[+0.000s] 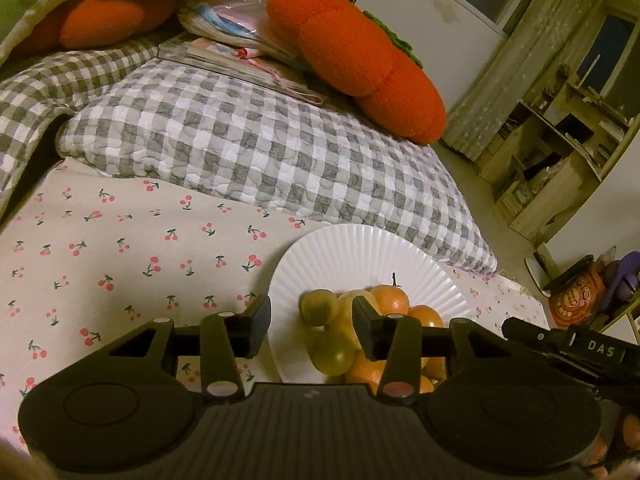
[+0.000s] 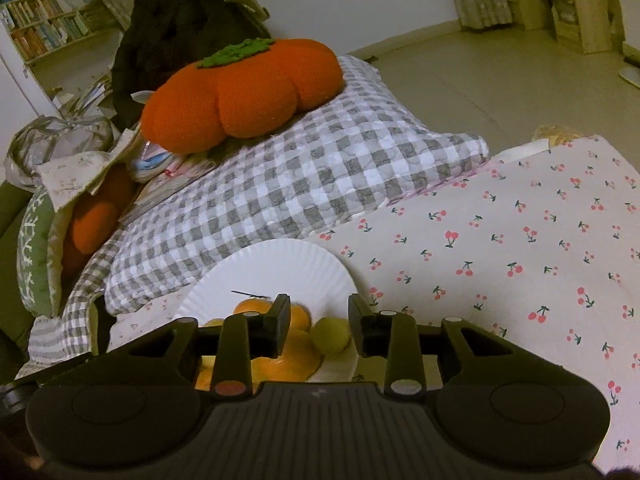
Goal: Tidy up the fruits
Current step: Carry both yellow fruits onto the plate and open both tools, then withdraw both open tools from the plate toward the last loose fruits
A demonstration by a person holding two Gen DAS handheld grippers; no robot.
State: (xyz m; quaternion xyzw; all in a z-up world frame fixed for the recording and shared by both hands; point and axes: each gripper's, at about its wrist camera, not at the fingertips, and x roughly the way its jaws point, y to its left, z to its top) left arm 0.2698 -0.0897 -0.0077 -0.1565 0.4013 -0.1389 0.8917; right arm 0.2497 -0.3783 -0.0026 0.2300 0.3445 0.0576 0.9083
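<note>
Your left gripper (image 1: 311,326) hangs over the near side of the white paper plate (image 1: 352,248), its jaws spread with nothing pinched; between and just beyond its fingers lie a small brownish-green fruit (image 1: 319,307) and a green round fruit (image 1: 333,354), neither touched by a pad that I can see. The oranges (image 1: 390,300) sit piled against the right finger of that gripper, partly hidden behind it, one carrying a thin dark stem. Your right gripper (image 2: 319,324) also stands parted and empty; a yellow-green fruit (image 2: 331,335) lies in the gap just ahead of it, and the oranges (image 2: 298,316) are behind its left finger, on the same plate (image 2: 272,264). The plate rests on the cherry-print sheet (image 2: 520,260), which extends to the right of your right gripper. Beyond both grippers lies the grey checked quilt (image 1: 256,152), with an orange pumpkin-shaped cushion (image 2: 240,88) on top of it, well apart from the fruit
</note>
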